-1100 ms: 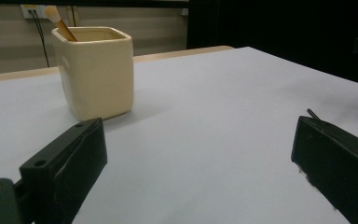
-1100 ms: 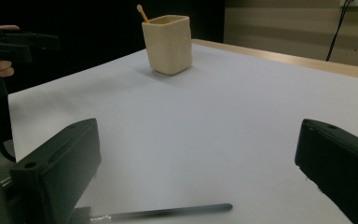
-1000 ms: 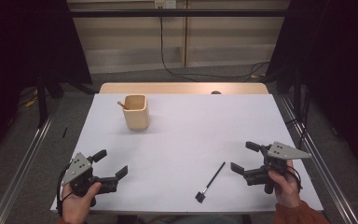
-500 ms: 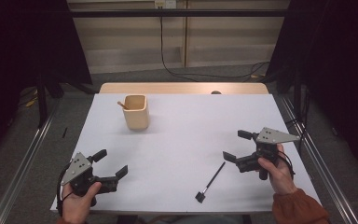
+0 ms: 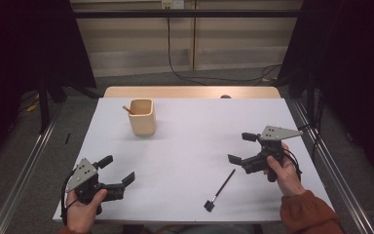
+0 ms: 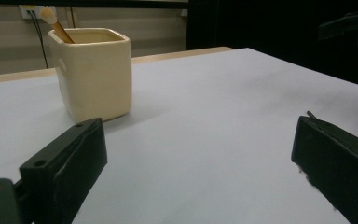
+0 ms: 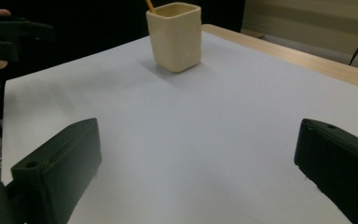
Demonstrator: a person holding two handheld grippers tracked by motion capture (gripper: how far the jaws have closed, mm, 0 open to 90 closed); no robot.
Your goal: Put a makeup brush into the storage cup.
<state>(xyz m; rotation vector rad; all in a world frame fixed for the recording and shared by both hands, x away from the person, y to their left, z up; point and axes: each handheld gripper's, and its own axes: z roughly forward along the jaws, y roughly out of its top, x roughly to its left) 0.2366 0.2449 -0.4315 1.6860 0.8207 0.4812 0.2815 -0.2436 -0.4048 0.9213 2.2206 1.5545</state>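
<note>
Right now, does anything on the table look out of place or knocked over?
One thing: a black brush lies loose on the white table, near the right gripper, while the cream cup stands upright holding another brush. Nothing is spilled or damaged. Both grippers are open and empty.

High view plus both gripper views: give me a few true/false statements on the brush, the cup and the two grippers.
1. The black brush lies flat on the white table cover. True.
2. The right gripper is shut on the brush. False: its jaws are open and empty, beside the brush.
3. The cream cup holds a wooden-handled brush. True.
4. The left gripper touches the cup. False: it is open at the near left edge, well apart from it.
</note>
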